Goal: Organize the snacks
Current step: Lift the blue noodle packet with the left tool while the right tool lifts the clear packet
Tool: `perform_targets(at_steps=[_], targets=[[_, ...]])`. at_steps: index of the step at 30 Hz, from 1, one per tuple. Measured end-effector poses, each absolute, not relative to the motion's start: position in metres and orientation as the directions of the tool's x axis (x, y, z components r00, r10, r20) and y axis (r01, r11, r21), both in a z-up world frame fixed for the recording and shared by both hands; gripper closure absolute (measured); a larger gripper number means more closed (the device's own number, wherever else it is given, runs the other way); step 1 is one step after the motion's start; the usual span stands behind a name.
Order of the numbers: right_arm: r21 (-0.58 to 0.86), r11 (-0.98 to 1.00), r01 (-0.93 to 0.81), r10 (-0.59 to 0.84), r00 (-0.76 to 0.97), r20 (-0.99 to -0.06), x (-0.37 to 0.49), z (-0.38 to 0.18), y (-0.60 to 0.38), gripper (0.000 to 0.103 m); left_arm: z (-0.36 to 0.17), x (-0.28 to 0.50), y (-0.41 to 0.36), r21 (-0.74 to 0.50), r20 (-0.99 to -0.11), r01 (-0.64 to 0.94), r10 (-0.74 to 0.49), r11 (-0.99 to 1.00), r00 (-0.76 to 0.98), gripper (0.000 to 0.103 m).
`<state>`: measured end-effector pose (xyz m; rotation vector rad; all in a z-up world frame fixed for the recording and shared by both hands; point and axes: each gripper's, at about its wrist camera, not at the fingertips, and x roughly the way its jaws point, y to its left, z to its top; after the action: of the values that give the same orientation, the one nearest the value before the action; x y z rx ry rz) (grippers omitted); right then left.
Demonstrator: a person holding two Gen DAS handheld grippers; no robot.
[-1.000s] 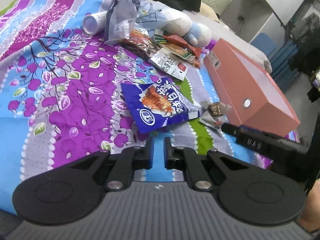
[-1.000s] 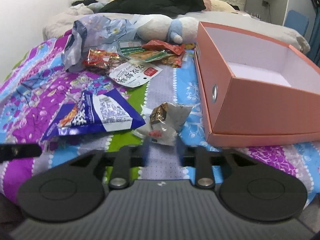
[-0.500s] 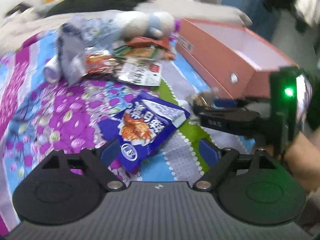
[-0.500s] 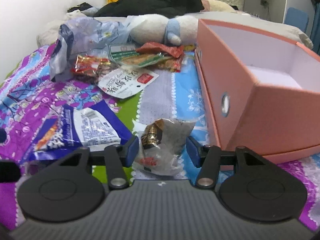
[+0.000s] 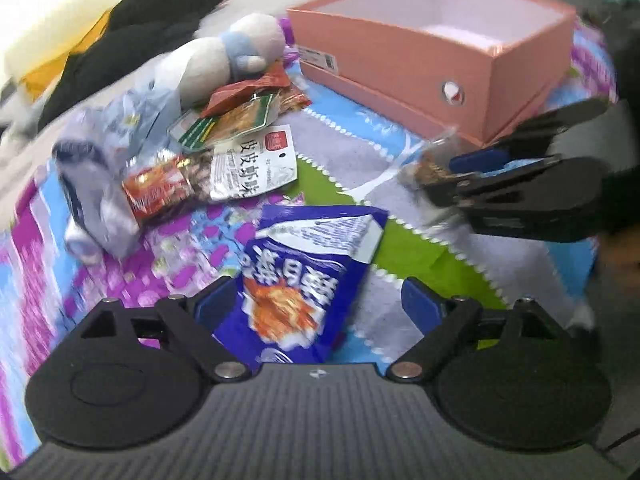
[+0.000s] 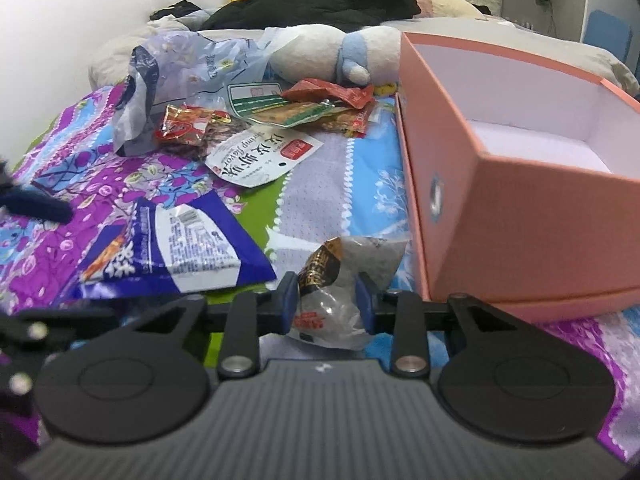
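A blue snack bag (image 5: pixel 308 276) lies on the patterned bedspread between the wide-open jaws of my left gripper (image 5: pixel 320 308); it also shows in the right wrist view (image 6: pixel 172 248). My right gripper (image 6: pixel 326 304) has its pads on both sides of a small clear-and-brown snack packet (image 6: pixel 340 284), closed on it; it also shows in the left wrist view (image 5: pixel 430 168). An open pink box (image 6: pixel 520 208) stands to the right, empty inside. A pile of snack packets (image 6: pixel 264 136) lies further back.
A white plush toy (image 6: pixel 336 56) and a crumpled plastic bag (image 6: pixel 176 80) lie behind the pile. Black clothing (image 6: pixel 320 0) and pillows sit at the bed's head. The right gripper's body (image 5: pixel 532 200) is close to the box front in the left wrist view.
My left gripper opened wide and moved forward over the blue bag. My right gripper advanced onto the small packet and its jaws narrowed around it.
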<state>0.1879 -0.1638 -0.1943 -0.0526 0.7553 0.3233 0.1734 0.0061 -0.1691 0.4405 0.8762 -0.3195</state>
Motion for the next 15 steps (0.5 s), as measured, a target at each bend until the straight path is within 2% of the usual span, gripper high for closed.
perform_targets(at_steps=[3, 8, 10, 15], targets=[[0.072, 0.946, -0.315, 0.276, 0.675, -0.684, 0.178, -0.192, -0.169, 0.069, -0.171, 0.184, 0.001, 0.284, -0.796, 0.492, -0.084, 0.823, 0.6, 0.01], [0.093, 0.941, -0.325, 0.295, 0.656, -0.695, 0.166, -0.189, -0.177, 0.069, -0.185, 0.209, 0.001, 0.269, -0.837, 0.538, -0.083, 0.799, 0.541, 0.01], [0.098, 0.94, -0.326, 0.299, 0.651, -0.698, 0.163, -0.189, -0.179, 0.069, -0.192, 0.22, 0.005, 0.248, -0.855, 0.515, -0.064, 0.821, 0.514, 0.01], [0.103, 0.938, -0.331, 0.306, 0.648, -0.698, 0.158, -0.192, -0.182, 0.069, -0.205, 0.24, 0.018, 0.136, -0.88, 0.466, -0.11, 0.874, 0.463, 0.01]])
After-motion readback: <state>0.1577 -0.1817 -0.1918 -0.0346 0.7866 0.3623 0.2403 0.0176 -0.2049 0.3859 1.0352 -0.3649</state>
